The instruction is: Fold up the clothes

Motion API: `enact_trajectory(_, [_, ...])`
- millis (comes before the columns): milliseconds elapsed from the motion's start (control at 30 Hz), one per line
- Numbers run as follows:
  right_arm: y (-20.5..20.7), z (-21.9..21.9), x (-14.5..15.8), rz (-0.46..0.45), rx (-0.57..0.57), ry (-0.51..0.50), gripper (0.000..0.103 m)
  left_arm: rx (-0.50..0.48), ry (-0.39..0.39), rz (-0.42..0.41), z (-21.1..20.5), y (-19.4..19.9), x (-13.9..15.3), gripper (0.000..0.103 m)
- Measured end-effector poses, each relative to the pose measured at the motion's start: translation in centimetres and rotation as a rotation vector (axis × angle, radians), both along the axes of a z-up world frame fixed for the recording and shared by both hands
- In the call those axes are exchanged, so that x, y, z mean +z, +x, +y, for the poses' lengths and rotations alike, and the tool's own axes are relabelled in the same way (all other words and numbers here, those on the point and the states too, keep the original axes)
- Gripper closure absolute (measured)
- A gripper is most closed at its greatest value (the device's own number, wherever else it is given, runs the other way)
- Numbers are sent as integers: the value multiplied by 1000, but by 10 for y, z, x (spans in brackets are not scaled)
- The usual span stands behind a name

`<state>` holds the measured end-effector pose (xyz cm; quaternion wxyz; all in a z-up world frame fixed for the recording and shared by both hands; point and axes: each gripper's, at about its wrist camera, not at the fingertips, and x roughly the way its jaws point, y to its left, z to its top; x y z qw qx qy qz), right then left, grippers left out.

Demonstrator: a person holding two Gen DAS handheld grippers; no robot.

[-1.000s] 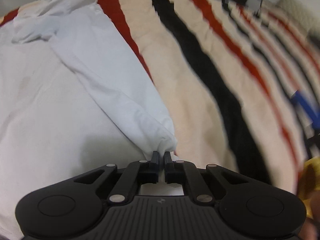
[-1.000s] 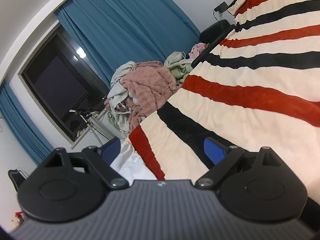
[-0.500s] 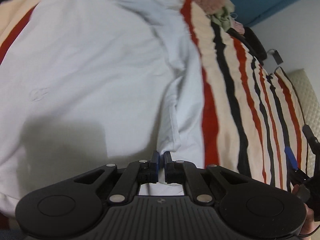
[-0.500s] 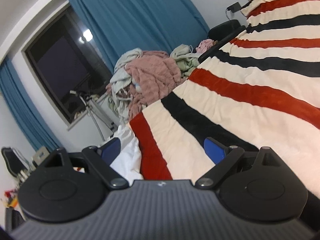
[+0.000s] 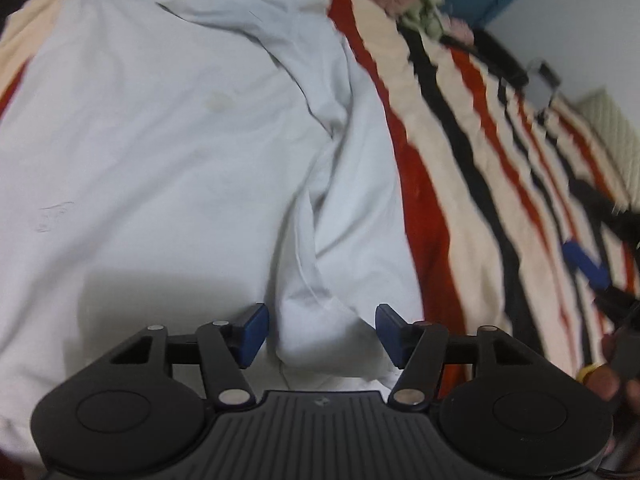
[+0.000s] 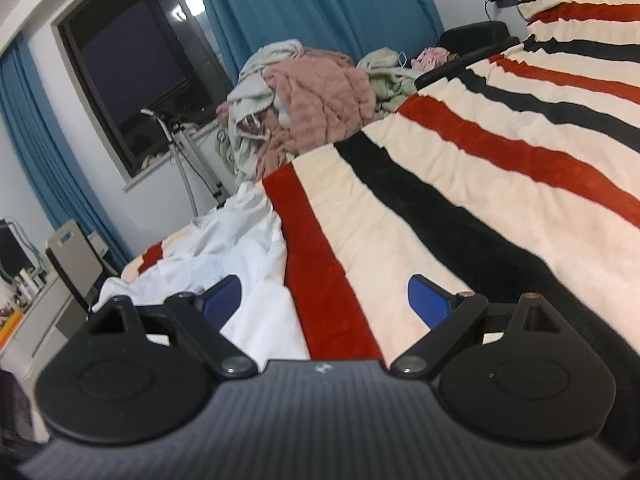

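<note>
White cotton fills most of the left wrist view: a white shirt point(image 5: 168, 152) lies spread flat on a bed covered by a striped blanket point(image 5: 452, 208) in cream, red and black bands. One sleeve point(image 5: 344, 216) is folded in over the body of the shirt along its right-hand side, and the sleeve's cuff end lies directly in front of the left gripper point(image 5: 322, 334), in the gap between its jaws. The jaws stand apart, one blue pad on either side of the cuff, and neither pad appears to press the cloth. At the far right edge of this view the right gripper point(image 5: 588, 268) shows as a blurred blue pad above the blanket, well apart from the shirt, with part of the hand point(image 5: 612, 380) that holds it below. In the right wrist view, the right gripper point(image 6: 322, 300) also has its jaws apart with nothing between them; it hangs over the blanket's red band, with the shirt's edge just beside its left-hand pad. Beyond the bed, a pile of clothes point(image 6: 304, 100) in pink and pale green sits heaped near blue curtains point(image 6: 320, 4) and a dark window point(image 6: 132, 64).
</note>
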<state>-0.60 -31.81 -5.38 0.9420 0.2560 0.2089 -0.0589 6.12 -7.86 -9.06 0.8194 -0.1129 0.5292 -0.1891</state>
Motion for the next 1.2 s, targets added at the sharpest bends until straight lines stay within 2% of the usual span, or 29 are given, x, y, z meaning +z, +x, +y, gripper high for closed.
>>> enact_trajectory(33, [1,2,-1,6,4,-1,11,-13,25,2,-6,-1,-5,47])
enact_trajectory(100, [4,5,-2,15,9,-5,12,-19,77,6,-10,0,-10,60])
enact_trajectory(167, [5,7,-3,22,12,-12,12,-9,55,29,-1,1,-11,64])
enact_trajectory(267, [5,8,-4,26,15,-13,12,5,20,90,20,-1,-10,86])
enact_trajectory(333, [5,9,-4,29,20,-12,12,11,3,128,37,-6,-9,91])
enact_trajectory(433, [5,12,-5,39,32,-21,12,29,21,150,62,-16,-7,92])
enact_trajectory(533, [9,18,-5,56,71,-27,12,63,37,137,80,-24,-1,92])
enact_trajectory(633, [25,29,-1,69,164,-24,12,61,-18,107,89,-35,5,90])
enact_trajectory(733, [53,47,6,83,284,-42,12,51,-82,66,92,-40,10,80])
enact_trajectory(800, [79,62,8,98,362,-70,13,55,-102,30,97,-41,10,64])
enact_trajectory(867, [115,79,5,126,442,-100,22,57,-110,24,94,-44,5,63])
enact_trajectory(900, [137,88,2,152,471,-123,26,46,-106,33,91,-43,2,63])
enact_trajectory(967, [175,107,-8,192,524,-178,28,30,-93,45,93,-44,-7,66])
enact_trajectory(1067, [226,138,-27,236,566,-327,32,13,-70,26,95,-51,-13,82])
enact_trajectory(1100, [237,145,-33,241,570,-363,33,5,-74,20,95,-53,-13,94])
enact_trajectory(1200, [271,160,-53,266,571,-415,50,-25,-97,-6,101,-59,-10,99])
